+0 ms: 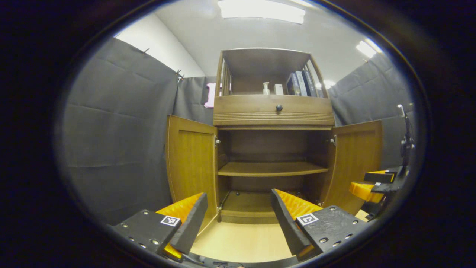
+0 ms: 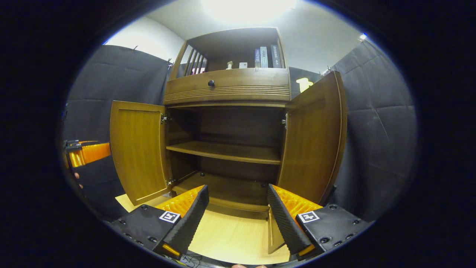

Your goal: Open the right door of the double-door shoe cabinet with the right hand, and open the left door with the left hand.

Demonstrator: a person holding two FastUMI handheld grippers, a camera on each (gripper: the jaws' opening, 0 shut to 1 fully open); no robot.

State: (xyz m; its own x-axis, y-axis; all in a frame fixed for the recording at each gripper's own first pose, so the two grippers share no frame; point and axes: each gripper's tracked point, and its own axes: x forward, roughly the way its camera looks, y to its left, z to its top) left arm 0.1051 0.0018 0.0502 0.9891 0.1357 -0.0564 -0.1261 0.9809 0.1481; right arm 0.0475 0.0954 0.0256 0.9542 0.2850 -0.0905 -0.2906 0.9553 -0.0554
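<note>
The brown wooden shoe cabinet (image 1: 273, 111) stands ahead with both lower doors swung open. Its left door (image 1: 191, 163) and right door (image 1: 357, 160) both angle outward, baring an inner shelf (image 1: 271, 169). In the right gripper view the left door (image 2: 137, 149) and right door (image 2: 316, 137) also stand open. My left gripper (image 1: 238, 208) is open, back from the cabinet, with nothing between its fingers. My right gripper (image 2: 238, 204) is open too and holds nothing. The right gripper (image 1: 375, 184) appears at the right edge of the left gripper view, and the left gripper (image 2: 85, 152) at the left edge of the right gripper view.
A drawer with a dark knob (image 1: 279, 108) sits above the doors. The top shelf holds books (image 1: 301, 83) and a small bottle (image 1: 266, 88). Light wooden floor (image 1: 241, 242) lies before the cabinet. Black cloth walls (image 1: 119, 130) close in both sides.
</note>
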